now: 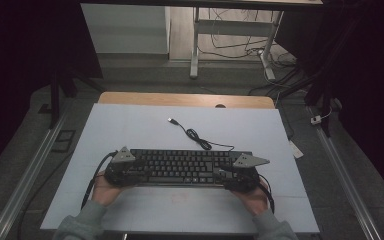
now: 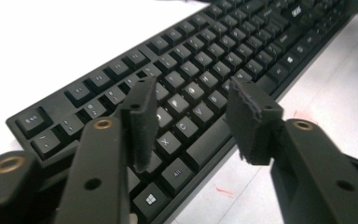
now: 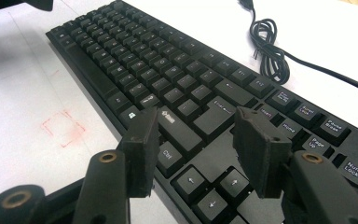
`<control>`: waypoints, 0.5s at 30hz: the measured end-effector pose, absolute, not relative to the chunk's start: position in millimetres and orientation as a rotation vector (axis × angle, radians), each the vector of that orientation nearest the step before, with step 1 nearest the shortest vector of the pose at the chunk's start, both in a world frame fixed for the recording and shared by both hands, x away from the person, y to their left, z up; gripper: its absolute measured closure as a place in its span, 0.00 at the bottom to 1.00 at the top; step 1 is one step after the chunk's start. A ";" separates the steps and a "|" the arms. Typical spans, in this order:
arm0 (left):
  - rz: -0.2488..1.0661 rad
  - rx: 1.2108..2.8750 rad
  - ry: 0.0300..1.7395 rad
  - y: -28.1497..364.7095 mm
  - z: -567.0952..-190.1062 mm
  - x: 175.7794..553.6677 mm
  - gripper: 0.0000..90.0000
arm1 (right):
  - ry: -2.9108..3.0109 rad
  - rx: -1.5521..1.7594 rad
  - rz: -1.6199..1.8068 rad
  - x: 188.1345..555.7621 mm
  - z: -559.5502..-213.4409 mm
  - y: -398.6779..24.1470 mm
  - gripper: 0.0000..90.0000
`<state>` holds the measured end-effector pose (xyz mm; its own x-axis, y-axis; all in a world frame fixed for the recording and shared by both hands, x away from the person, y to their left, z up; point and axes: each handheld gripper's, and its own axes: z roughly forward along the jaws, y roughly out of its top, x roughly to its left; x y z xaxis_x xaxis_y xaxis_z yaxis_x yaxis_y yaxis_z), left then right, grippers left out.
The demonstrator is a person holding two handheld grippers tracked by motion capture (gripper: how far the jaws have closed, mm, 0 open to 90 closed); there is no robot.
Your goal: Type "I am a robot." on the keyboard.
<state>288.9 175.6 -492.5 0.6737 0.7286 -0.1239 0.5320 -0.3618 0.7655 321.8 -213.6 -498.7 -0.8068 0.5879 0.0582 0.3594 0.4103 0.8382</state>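
Left gripper (image 2: 189,123): jaws part-open, nothing held, over the near-left keys. Right gripper (image 3: 200,151): jaws apart, empty, over the arrow-key end. The keyboard (image 1: 180,166) lies lengthwise between both, each hand equally near its own end.

The keyboard (image 2: 200,70) is matt black plastic, its cable (image 3: 270,51) smooth, on a matt white sheet (image 1: 130,130) over wood.

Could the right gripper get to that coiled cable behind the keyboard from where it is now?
Probably yes. The right gripper hangs open over the keyboard's right end, and the cable lies in the open just beyond, nothing between.
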 end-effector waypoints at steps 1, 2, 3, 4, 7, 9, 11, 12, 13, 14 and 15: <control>0.293 2.050 0.968 174.9 -492.6 288.7 0.64 | 2.423 0.832 1.348 321.9 -498.8 -213.4 0.56; 0.289 2.052 0.960 174.0 -492.8 288.5 0.67 | 2.423 0.830 1.347 322.0 -498.9 -213.3 0.56; 0.283 2.056 0.955 172.3 -493.3 288.0 0.70 | 2.426 0.826 1.341 322.2 -498.7 -213.3 0.56; 0.279 2.071 0.942 170.8 -494.1 288.0 0.73 | 2.426 0.826 1.341 322.3 -498.8 -213.3 0.56; 0.270 2.102 0.921 165.0 -497.1 288.1 0.84 | 2.424 0.834 1.343 322.7 -499.4 -213.6 0.56; 0.264 2.111 0.912 162.1 -498.4 288.3 0.93 | 2.424 0.837 1.344 322.6 -499.5 -213.7 0.56; 0.252 2.125 0.905 158.1 -500.3 288.4 0.99 | 2.426 0.832 1.347 322.7 -500.1 -213.4 0.56; 0.254 2.139 0.898 155.6 -501.2 288.2 0.99 | 2.428 0.834 1.344 323.0 -500.5 -213.5 0.56; 0.254 2.151 0.892 152.9 -502.0 287.9 0.99 | 2.428 0.836 1.343 323.1 -500.7 -213.5 0.56; 0.253 2.159 0.884 150.8 -502.6 287.9 0.99 | 2.428 0.835 1.342 323.2 -500.6 -213.6 0.56; 0.252 2.164 0.882 149.1 -503.1 287.9 0.99 | 2.426 0.834 1.343 323.0 -500.2 -213.9 0.56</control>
